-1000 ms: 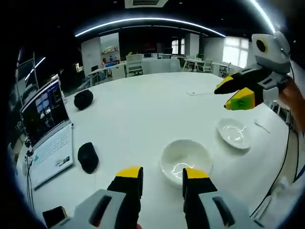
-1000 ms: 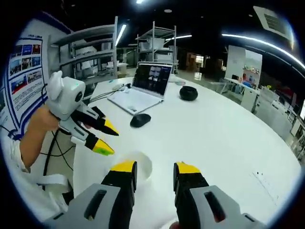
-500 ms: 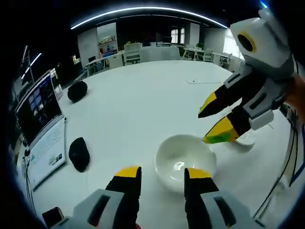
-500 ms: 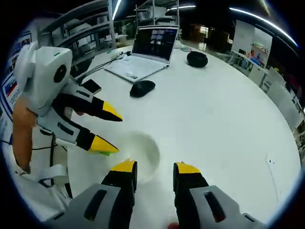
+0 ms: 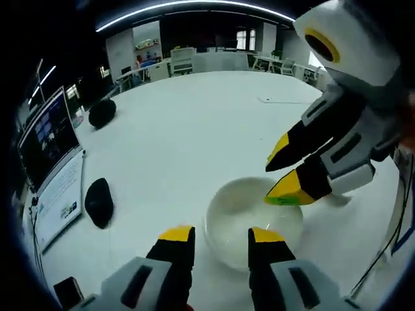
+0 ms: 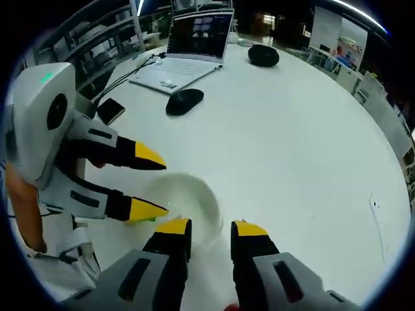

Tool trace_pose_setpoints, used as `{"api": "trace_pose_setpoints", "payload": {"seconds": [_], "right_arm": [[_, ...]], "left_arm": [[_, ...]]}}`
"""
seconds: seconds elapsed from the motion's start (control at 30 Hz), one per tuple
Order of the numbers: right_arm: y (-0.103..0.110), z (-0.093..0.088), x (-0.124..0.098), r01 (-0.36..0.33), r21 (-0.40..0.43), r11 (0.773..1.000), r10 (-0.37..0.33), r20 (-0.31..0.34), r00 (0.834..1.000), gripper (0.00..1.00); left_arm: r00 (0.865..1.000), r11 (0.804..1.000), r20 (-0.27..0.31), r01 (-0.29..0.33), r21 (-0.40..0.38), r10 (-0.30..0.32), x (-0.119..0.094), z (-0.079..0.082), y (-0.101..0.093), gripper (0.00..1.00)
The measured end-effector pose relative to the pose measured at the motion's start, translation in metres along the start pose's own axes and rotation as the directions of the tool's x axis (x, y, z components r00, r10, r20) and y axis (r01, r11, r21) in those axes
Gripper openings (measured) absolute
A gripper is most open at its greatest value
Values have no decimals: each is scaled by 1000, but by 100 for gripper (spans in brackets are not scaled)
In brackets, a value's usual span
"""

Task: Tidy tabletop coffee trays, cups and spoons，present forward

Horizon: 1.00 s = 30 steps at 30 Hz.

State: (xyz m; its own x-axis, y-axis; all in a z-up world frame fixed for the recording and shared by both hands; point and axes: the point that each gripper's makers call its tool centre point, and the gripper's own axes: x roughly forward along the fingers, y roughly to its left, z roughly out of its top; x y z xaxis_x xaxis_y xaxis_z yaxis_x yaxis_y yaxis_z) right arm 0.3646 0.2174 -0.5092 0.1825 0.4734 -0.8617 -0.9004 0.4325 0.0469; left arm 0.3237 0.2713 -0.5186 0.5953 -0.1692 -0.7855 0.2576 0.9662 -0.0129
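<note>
Table (image 5: 194, 123) first: a wide white round top stretching away under both my grippers. On it sits an open laptop (image 6: 188, 48), screen lit, with a black mouse (image 6: 184, 101) just beside it and a dark rounded object (image 6: 263, 56) farther off; a phone (image 6: 111, 110) lies near the table's edge by the cables.

The white bowl (image 5: 249, 220) stands on the table right in front of me, between both grippers. My left gripper (image 5: 219, 238) is low, pointing forward across the table, its yellow-tipped jaws parted with nothing between them, the tips at the near rim of the bowl. My right gripper (image 6: 209, 230) is likewise low and level, jaws apart and holding nothing, tips at the bowl's (image 6: 185, 204) edge. In the left gripper view it comes in from the right, angled down, its lower tip at the bowl's far rim. My hand shows behind the left gripper in the right gripper view.
</note>
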Motion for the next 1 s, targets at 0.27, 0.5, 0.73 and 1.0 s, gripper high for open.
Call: {"api": "trace_pose_setpoints", "payload": {"seconds": [0.27,0.5,0.73,1.0], "right_arm": [[-1,-5,7,-12,86,996,16,-49,999,22],[-9,-7,14,45,88,995,-37,-88,995,11],[-16,-7,15,69,151,986,-50,-124,991,9],[-13,-12,14,72,248,966,-33,-159,987,7]], "left_arm": [[1000,1000,-9,7,-19,-7,3,-1,-2,31],[998,999,-48,-50,-22,49,6,-5,6,19],[996,991,-80,-53,-121,43,11,-8,8,17],[983,954,-178,-93,-286,43,11,-11,10,12]]}}
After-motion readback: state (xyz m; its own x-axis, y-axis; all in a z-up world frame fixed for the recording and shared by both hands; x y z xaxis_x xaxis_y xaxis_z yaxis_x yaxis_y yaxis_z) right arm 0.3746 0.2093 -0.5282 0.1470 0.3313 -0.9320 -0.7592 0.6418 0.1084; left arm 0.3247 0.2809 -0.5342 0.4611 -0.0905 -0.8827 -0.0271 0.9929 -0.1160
